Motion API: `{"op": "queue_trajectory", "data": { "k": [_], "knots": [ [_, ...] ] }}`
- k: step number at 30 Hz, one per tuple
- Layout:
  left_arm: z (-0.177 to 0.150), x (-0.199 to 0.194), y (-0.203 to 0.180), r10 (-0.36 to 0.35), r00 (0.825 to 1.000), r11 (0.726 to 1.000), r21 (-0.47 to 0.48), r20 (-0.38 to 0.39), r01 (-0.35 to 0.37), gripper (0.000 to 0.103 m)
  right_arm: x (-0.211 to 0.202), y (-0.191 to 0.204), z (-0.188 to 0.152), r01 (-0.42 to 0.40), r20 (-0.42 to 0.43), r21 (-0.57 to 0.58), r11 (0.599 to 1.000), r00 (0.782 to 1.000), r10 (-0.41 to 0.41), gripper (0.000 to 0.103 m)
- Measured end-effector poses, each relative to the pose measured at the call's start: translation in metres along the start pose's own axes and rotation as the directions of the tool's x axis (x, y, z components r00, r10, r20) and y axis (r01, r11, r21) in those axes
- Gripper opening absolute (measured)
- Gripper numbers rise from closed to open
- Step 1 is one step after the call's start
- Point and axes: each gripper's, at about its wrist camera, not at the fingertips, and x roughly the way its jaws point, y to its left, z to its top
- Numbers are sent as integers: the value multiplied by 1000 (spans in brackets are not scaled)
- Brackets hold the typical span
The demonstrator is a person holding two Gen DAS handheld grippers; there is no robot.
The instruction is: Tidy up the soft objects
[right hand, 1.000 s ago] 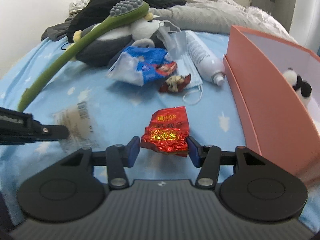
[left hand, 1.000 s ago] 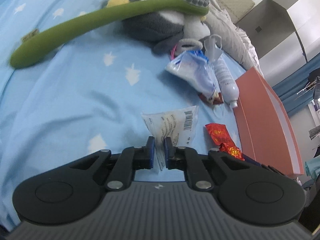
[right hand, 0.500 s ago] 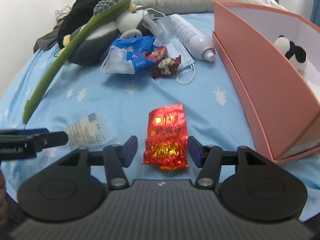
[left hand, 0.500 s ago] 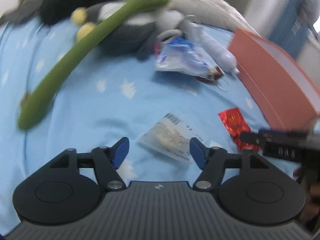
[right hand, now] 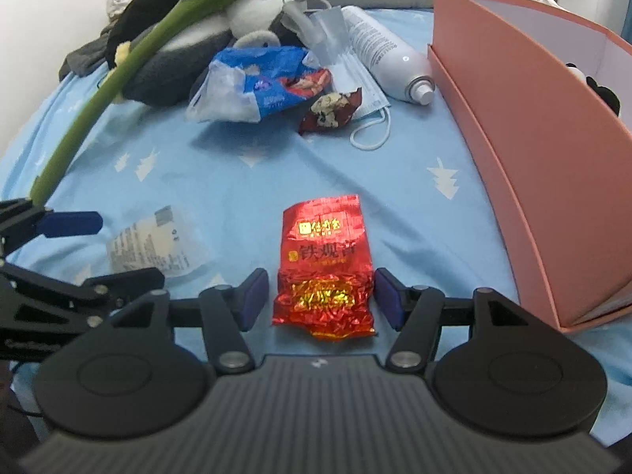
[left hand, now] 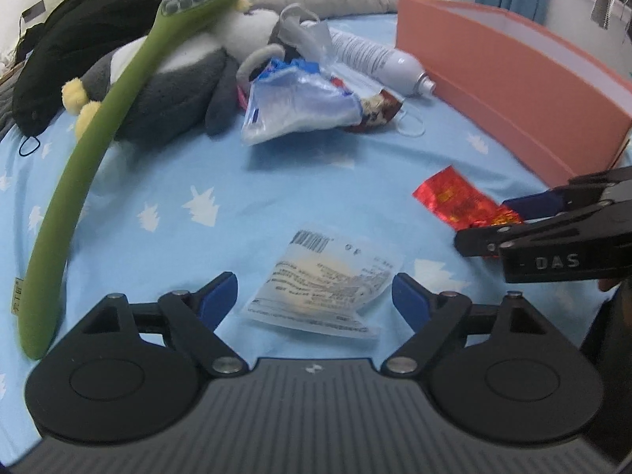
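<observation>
A bed with a light-blue sheet (right hand: 245, 181) printed with white trees serves as the work surface, cluttered at its far end and bordered on the right by a salmon-pink box (right hand: 525, 126).

The left gripper (left hand: 315, 300) has just been opening, and its blue pads now stand wide apart and released. The clear sachet with a barcode (left hand: 324, 288) lies flat on the sheet between them, touching neither pad. The right gripper (right hand: 320, 296) is likewise unclenched. Its pads flank the crumpled lower end of the red foil tea packet (right hand: 324, 264), with a sliver of sheet showing on either side, so nothing is gripped.

Beyond both sets of fingers, well apart from them, lie a blue-and-white plastic bag (right hand: 252, 87), a face mask (right hand: 367, 94), a white spray bottle (right hand: 387, 59) and a grey plush penguin (left hand: 173, 79) with a long green massage brush (left hand: 102, 118) resting across it. A small panda plush (right hand: 600, 87) shows inside the box.

The step in hand appears to be lining up on the two small packets, each hand over its own, before a pickup. The next move likely calls for lowering the pads to the sheet and closing on each packet. Both are thin and flat, so the pads would need to press into the bedding to catch an edge. After that, the box to the right of the fingers seems the likely destination.
</observation>
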Motion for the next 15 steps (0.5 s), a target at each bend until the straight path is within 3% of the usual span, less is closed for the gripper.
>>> {"op": "queue_trajectory", "data": {
  "k": [9,15],
  "knots": [
    [-2,16,8,-26,1000,998,-49,-15,25,87,4,2,0,-1,-9,-34,999,1000,0,63],
    [-3,16,10,-8,1000,994,-111,15,9,73,4,3,1,-3,-11,-53,999,1000,3,56]
  ]
}}
